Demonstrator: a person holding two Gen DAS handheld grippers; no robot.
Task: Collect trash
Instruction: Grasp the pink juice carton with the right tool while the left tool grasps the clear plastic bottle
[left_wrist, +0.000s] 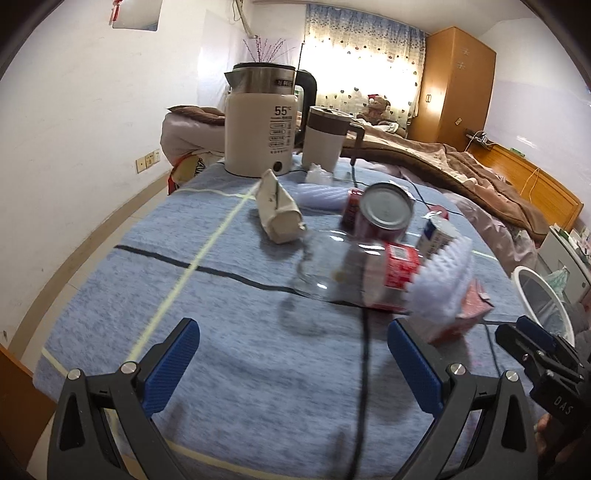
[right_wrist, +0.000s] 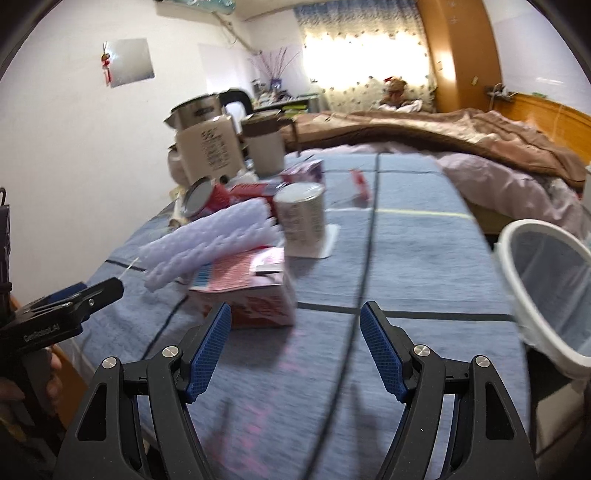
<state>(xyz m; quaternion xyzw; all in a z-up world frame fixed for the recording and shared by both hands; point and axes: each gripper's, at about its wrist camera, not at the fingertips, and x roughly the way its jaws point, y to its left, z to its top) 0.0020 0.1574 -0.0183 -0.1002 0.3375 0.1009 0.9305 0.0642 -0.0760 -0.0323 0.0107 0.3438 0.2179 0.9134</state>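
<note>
Trash lies scattered on a table under a blue cloth (left_wrist: 221, 314). In the left wrist view a clear plastic bottle with a red label (left_wrist: 354, 273) lies on its side, with white foam netting (left_wrist: 443, 280) and a pink carton (left_wrist: 461, 314) to its right, a red can (left_wrist: 384, 214) behind, and a crumpled beige carton (left_wrist: 277, 210) further left. My left gripper (left_wrist: 291, 347) is open, just short of the bottle. My right gripper (right_wrist: 295, 332) is open too, its left finger beside the pink carton (right_wrist: 251, 295). A white mesh bin (right_wrist: 546, 288) stands at the table's right edge.
A cream kettle (left_wrist: 258, 129) and a lidded cup (left_wrist: 325, 136) stand at the table's far end, with a black cable (left_wrist: 364, 369) running along the cloth. A white paper cup (right_wrist: 303, 218) sits on a coaster. A bed with brown blankets (left_wrist: 461, 162) lies beyond.
</note>
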